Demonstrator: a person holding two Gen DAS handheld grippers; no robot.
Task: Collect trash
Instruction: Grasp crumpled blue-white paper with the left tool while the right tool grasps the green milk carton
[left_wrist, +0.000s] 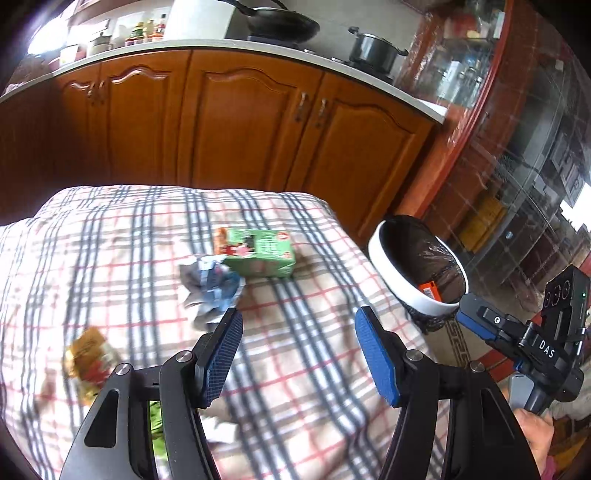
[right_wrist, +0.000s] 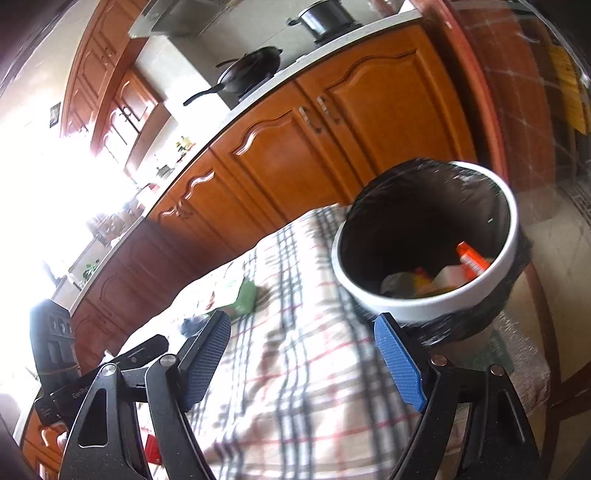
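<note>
On the plaid-covered table lie a green carton, a crumpled blue-grey wrapper touching it, and a yellow-red wrapper nearer on the left. My left gripper hovers open over the cloth with nothing between its blue pads. At the table's right edge stands a white-rimmed bin lined with a black bag. In the right wrist view my right gripper is open and empty just short of the bin, which holds an orange pack and other scraps. The green carton is blurred there.
Wooden cabinet doors run behind the table under a counter with a wok and a pot. A glass-fronted cabinet stands right. A green scrap and white paper lie under my left gripper.
</note>
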